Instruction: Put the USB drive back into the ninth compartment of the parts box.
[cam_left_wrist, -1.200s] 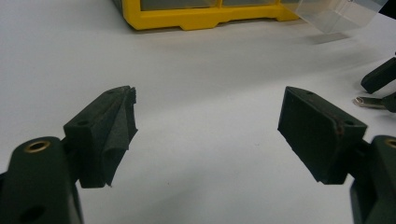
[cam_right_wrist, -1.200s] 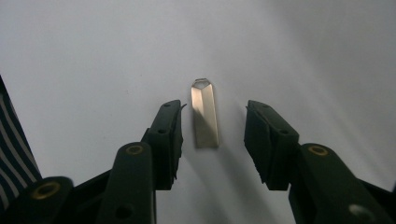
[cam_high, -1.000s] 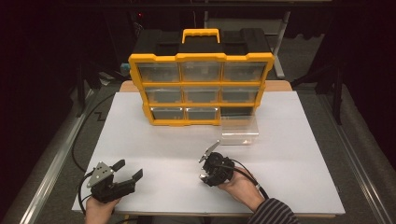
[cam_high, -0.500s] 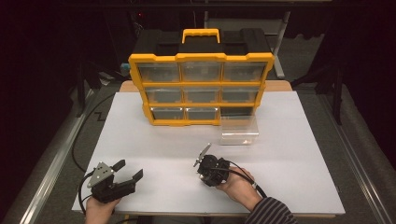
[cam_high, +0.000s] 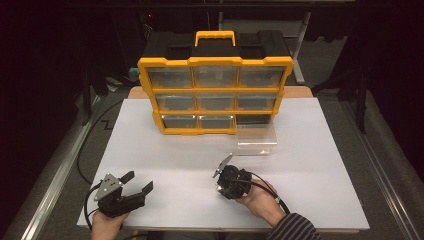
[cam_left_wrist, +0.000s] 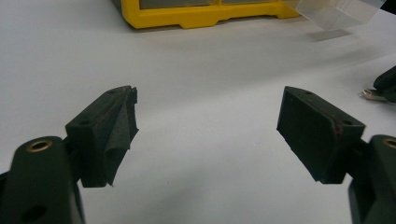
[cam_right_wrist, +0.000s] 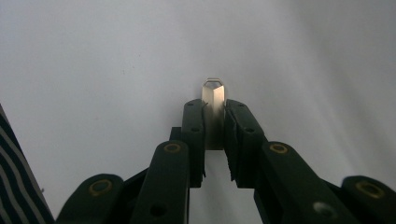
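The left claw (cam_high: 137, 182) rests spread and empty on the table (cam_high: 320, 150). The right claw (cam_right_wrist: 214, 122) is clenched on a small metal piece (cam_right_wrist: 214, 95), its long axis in line with the jaws; the clear drawer (cam_high: 256, 140) lies just beyond it, nearer this hand
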